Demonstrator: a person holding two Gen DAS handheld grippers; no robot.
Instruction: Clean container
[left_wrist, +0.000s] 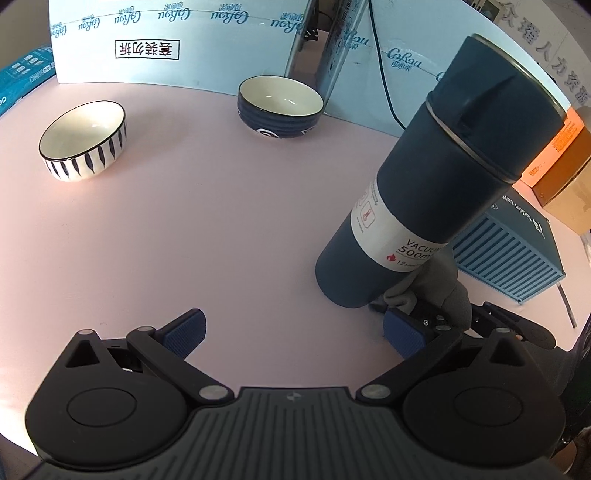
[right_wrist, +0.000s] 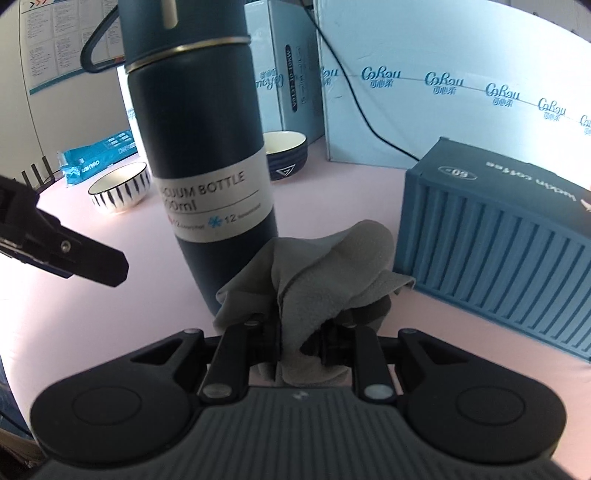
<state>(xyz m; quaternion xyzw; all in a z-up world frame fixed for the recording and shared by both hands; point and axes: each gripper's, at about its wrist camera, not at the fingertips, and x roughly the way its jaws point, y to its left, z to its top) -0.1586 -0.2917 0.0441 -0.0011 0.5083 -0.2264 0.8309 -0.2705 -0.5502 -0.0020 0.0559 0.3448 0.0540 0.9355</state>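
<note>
A dark blue vacuum bottle (left_wrist: 436, 184) with a white label stands upright on the pink table (left_wrist: 184, 221); it also shows in the right wrist view (right_wrist: 207, 155). My left gripper (left_wrist: 291, 334) is open and empty, with the bottle ahead and to the right of it. My right gripper (right_wrist: 299, 332) is shut on a grey cloth (right_wrist: 325, 269), just right of the bottle's base. The cloth (left_wrist: 436, 291) and right gripper appear behind the bottle in the left wrist view. One left finger (right_wrist: 74, 254) shows at the left of the right wrist view.
A white striped bowl (left_wrist: 85, 142) and a dark blue bowl (left_wrist: 280, 107) stand farther back. A blue container-shaped box (right_wrist: 498, 236) stands right of the cloth. White cartons (left_wrist: 184, 44) line the back, with a black cable (right_wrist: 354, 96) hanging down.
</note>
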